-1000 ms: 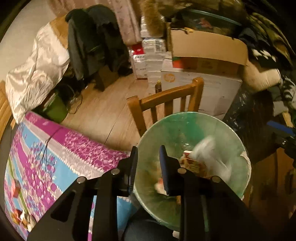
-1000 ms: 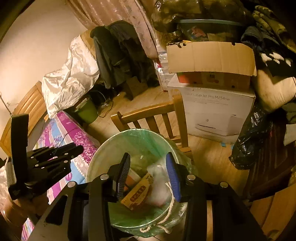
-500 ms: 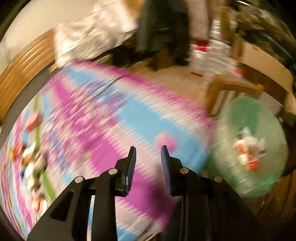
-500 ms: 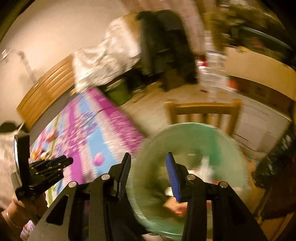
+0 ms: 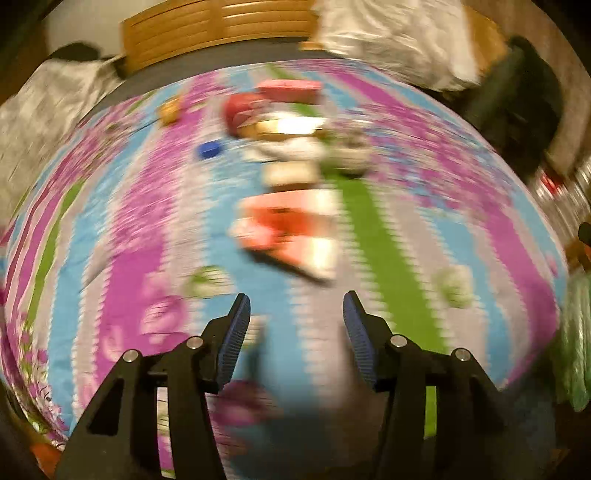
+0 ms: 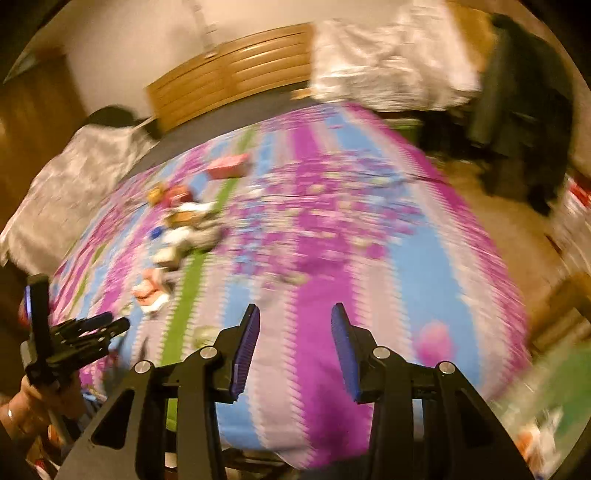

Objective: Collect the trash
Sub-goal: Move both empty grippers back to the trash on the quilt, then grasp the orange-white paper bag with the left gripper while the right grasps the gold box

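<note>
Both views are motion-blurred. My left gripper point(image 5: 293, 314) hangs over a bed with a purple, blue and green striped cover point(image 5: 388, 258); its jaws are opening and nothing is between them. Just ahead of it lies a red and white wrapper point(image 5: 286, 229), with several more scraps of trash point(image 5: 284, 133) and a blue cap point(image 5: 208, 149) beyond. My right gripper point(image 6: 295, 332) is open and empty over the near part of the cover point(image 6: 332, 266). The trash pile point(image 6: 181, 221) lies to its left. The left gripper point(image 6: 85, 332), held in a hand, shows at the left edge there.
The green-lined trash bin point(image 6: 546, 413) sits at the lower right edge, trash inside. A wooden headboard point(image 5: 221, 26) and pale pillows point(image 5: 48, 110) border the bed's far side. Dark clothes point(image 6: 524, 110) hang at the right over wooden floor point(image 6: 517, 229).
Both grippers swung left from above the bin to over the bed. The left jaws spread wider. The trash pile on the cover came into view; the bin slid to the right edge.
</note>
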`<state>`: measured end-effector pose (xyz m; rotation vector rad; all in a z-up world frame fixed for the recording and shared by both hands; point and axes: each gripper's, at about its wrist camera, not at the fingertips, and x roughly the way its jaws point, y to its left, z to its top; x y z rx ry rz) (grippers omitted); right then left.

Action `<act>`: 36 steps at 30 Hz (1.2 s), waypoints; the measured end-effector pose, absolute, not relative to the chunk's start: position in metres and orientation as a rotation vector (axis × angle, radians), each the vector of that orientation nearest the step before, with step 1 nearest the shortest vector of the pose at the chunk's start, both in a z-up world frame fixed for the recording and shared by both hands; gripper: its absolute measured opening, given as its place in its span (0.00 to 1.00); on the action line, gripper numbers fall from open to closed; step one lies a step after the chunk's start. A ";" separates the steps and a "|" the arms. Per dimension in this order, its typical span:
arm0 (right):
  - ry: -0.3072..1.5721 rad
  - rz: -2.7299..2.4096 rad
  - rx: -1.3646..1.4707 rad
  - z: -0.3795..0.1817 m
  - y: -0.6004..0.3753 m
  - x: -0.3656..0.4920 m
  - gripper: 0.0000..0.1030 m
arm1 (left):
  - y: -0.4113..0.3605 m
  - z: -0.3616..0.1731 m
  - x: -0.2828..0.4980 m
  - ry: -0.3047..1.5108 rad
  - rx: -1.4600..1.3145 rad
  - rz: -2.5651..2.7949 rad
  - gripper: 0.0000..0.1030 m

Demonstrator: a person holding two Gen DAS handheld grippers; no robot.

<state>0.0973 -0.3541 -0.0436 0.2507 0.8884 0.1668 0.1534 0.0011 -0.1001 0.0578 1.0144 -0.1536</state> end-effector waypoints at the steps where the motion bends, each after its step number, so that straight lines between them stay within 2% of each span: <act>1: 0.892 0.195 0.242 -0.044 -0.342 0.108 0.41 | 0.011 -0.102 0.157 1.015 0.041 -0.146 0.49; 5: 0.911 0.306 0.182 -0.048 -0.295 0.151 0.41 | 0.038 -0.109 0.178 1.003 0.024 -0.180 0.57; 11: 0.902 0.490 0.087 -0.038 -0.226 0.231 0.41 | 0.041 -0.126 0.213 1.027 -0.033 -0.304 0.57; 18: 0.972 0.567 -0.124 -0.062 -0.151 0.322 0.49 | 0.021 -0.140 0.237 1.041 -0.021 -0.388 0.57; 19: 0.982 0.570 -0.153 -0.068 -0.143 0.331 0.49 | 0.020 -0.141 0.239 1.046 -0.028 -0.399 0.57; 21: 1.005 0.582 -0.208 -0.079 -0.127 0.350 0.49 | 0.015 -0.146 0.243 1.047 -0.028 -0.417 0.43; 24: 1.048 0.584 -0.259 -0.098 -0.113 0.370 0.47 | 0.010 -0.149 0.246 1.038 -0.042 -0.432 0.39; 28: 1.063 0.559 -0.336 -0.116 -0.099 0.387 0.45 | 0.008 -0.152 0.250 1.035 -0.068 -0.433 0.39; 30: 1.060 0.528 -0.367 -0.120 -0.097 0.393 0.37 | 0.008 -0.152 0.251 1.037 -0.093 -0.433 0.42; 31: 1.055 0.515 -0.380 -0.123 -0.096 0.395 0.36 | 0.008 -0.154 0.252 1.038 -0.100 -0.440 0.48; 32: 1.049 0.506 -0.391 -0.125 -0.096 0.396 0.35 | 0.005 -0.153 0.251 1.028 -0.087 -0.443 0.48; 35: 1.014 0.487 -0.416 -0.131 -0.094 0.395 0.36 | 0.002 -0.154 0.248 1.005 -0.056 -0.438 0.48; 36: 0.997 0.483 -0.433 -0.132 -0.092 0.395 0.40 | 0.004 -0.154 0.249 1.007 -0.065 -0.438 0.48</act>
